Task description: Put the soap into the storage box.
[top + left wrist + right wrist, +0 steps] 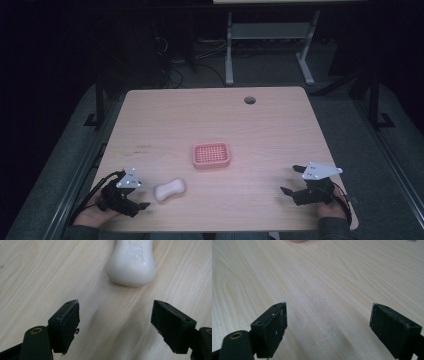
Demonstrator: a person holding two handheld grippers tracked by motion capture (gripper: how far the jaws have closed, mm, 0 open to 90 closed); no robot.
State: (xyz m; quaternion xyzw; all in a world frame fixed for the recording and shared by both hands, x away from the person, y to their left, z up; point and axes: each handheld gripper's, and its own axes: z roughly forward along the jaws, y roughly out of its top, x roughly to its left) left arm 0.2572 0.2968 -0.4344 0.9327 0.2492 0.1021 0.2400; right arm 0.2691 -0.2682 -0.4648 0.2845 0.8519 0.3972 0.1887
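A white bar of soap (169,189) lies on the wooden table (210,120) near its front left. My left gripper (141,195) is just left of it, open, and the soap (131,262) lies a short way ahead of the jaws, untouched. A pink soap dish (211,155) with a slotted floor sits at the table's middle. My right gripper (292,181) rests open at the front right, over bare wood (324,290), with a sliver of the pink dish (298,241) at the top edge of its view.
A round cable hole (249,100) is near the table's far edge. Beyond the table stand the white legs of another desk (229,50) and cables (170,65) on the dark floor. Free wood lies between the dish and both grippers.
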